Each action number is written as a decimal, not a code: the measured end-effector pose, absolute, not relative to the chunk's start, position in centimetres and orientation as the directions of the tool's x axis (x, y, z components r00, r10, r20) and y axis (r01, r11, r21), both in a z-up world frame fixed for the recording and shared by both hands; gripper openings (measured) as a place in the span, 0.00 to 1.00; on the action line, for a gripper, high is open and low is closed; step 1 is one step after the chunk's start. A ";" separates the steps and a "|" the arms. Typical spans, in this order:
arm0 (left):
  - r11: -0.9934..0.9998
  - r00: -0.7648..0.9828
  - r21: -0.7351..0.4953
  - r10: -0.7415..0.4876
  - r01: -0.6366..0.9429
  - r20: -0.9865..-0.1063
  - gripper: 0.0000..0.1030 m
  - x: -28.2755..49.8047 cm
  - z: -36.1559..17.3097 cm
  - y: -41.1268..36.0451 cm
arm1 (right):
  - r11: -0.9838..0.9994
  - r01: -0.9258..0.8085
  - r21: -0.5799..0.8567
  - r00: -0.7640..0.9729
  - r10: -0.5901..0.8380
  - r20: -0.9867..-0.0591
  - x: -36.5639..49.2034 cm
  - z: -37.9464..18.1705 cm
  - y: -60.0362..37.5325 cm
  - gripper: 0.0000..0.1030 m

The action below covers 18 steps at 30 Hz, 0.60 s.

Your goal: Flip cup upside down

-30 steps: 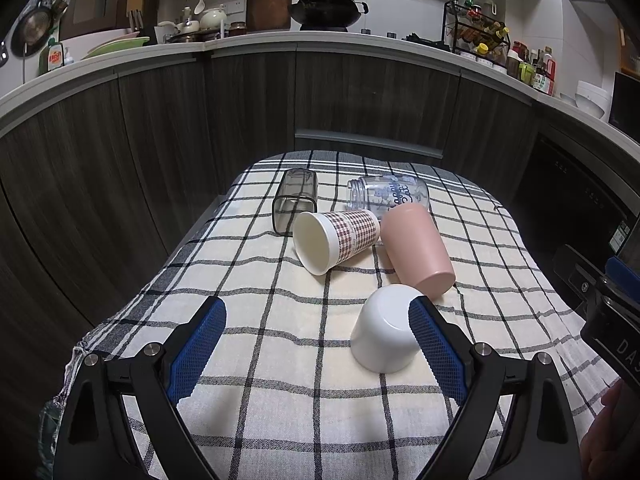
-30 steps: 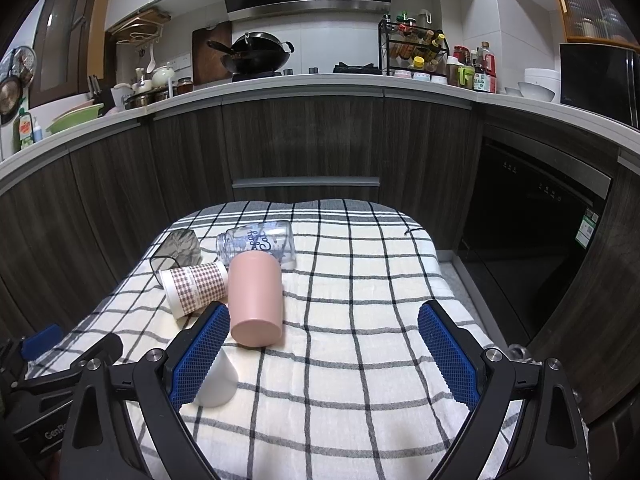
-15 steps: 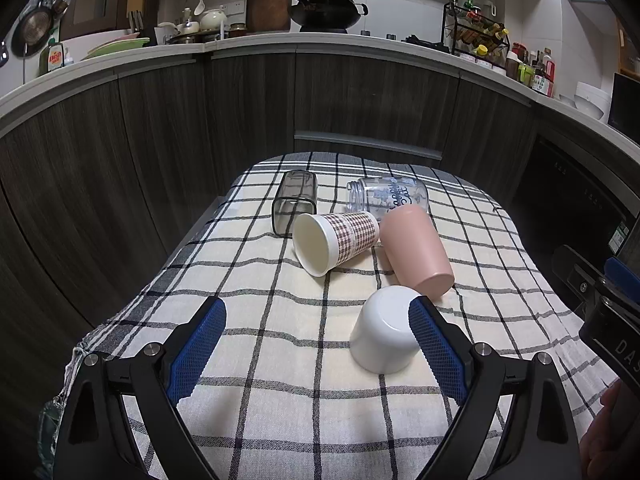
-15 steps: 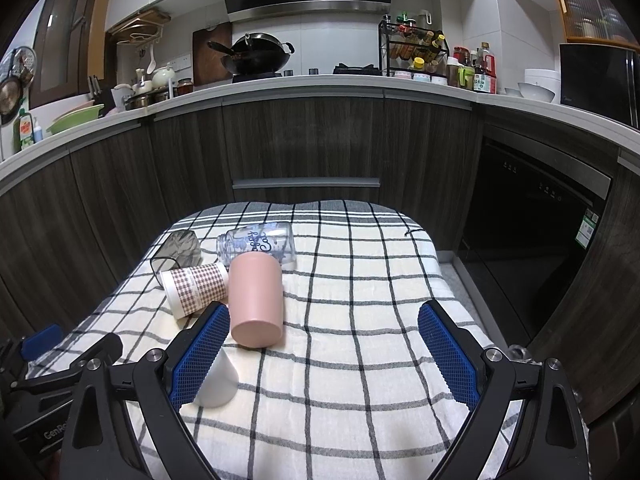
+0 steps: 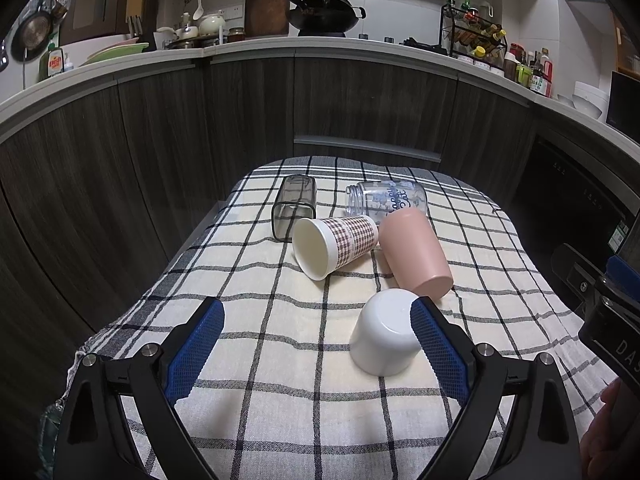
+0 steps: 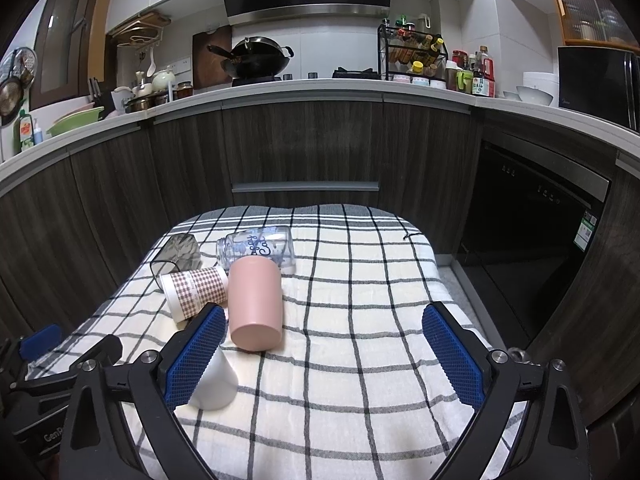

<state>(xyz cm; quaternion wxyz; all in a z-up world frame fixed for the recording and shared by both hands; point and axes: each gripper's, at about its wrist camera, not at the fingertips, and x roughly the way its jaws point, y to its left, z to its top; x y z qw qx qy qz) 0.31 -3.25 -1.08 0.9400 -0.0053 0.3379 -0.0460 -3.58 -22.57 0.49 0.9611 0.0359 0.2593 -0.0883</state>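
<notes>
A: Where are the cups?
B: On the checked cloth [image 5: 256, 400]: white cup [image 5: 385, 332] upside down; pink cup [image 5: 414, 252], plaid cup [image 5: 334, 246] on their sides.
A: Tongs?
B: My left gripper [image 5: 316, 344] and right gripper [image 6: 320, 354] gape wide, holding nothing.
</notes>
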 end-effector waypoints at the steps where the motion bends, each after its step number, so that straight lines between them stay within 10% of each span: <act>1: 0.996 0.769 -0.038 -0.085 0.079 -0.634 0.95 0.3 -1.0 -3.3 | 0.982 0.187 0.024 0.850 -0.150 -0.505 -3.6 0.5 -22.6 0.96; 18: 0.997 0.778 -0.036 -0.077 0.070 -0.623 0.97 0.2 -0.9 -3.2 | 0.982 0.186 0.022 0.849 -0.150 -0.506 -3.5 0.4 -22.6 0.96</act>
